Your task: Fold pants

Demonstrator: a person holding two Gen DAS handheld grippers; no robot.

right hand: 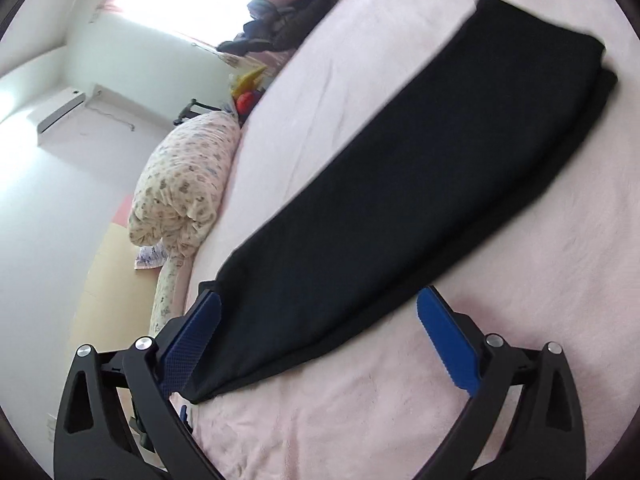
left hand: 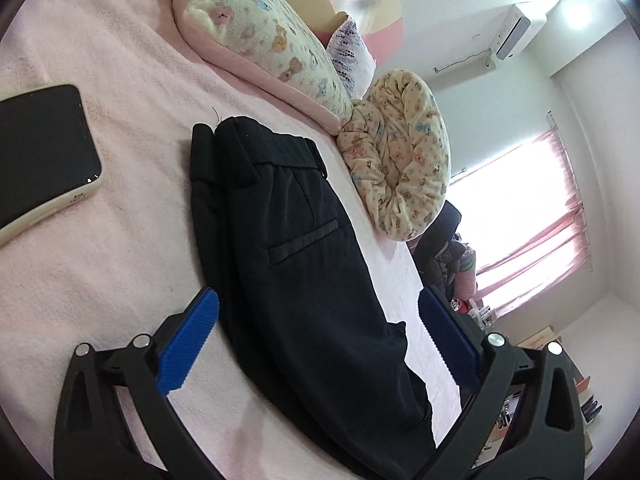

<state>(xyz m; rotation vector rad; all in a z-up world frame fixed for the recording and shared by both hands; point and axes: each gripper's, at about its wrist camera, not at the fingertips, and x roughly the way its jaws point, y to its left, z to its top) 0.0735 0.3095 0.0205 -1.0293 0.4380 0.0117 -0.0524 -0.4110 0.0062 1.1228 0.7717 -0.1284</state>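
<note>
Black pants [left hand: 296,240] flat on pink bed [left hand: 120,208]; no readable writing. Left gripper [left hand: 318,320] and right gripper [right hand: 318,320] spread wide, holding nothing.

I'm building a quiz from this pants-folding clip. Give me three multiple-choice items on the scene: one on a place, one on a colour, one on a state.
1. Where does the phone lie?
A. On the bed, apart from the pants
B. On the pants
C. On the pillow

2. What colour are the pants?
A. Pink
B. Black
C. White

3. How does the left gripper stand?
A. Shut on the pants
B. Shut on the phone
C. Open, its pads either side of the pants

Answers:
1. A: pink bed cover shows between phone and pants.
2. B: the cloth is black in both views.
3. C: the blue pads stand wide apart, nothing pinched.
</note>
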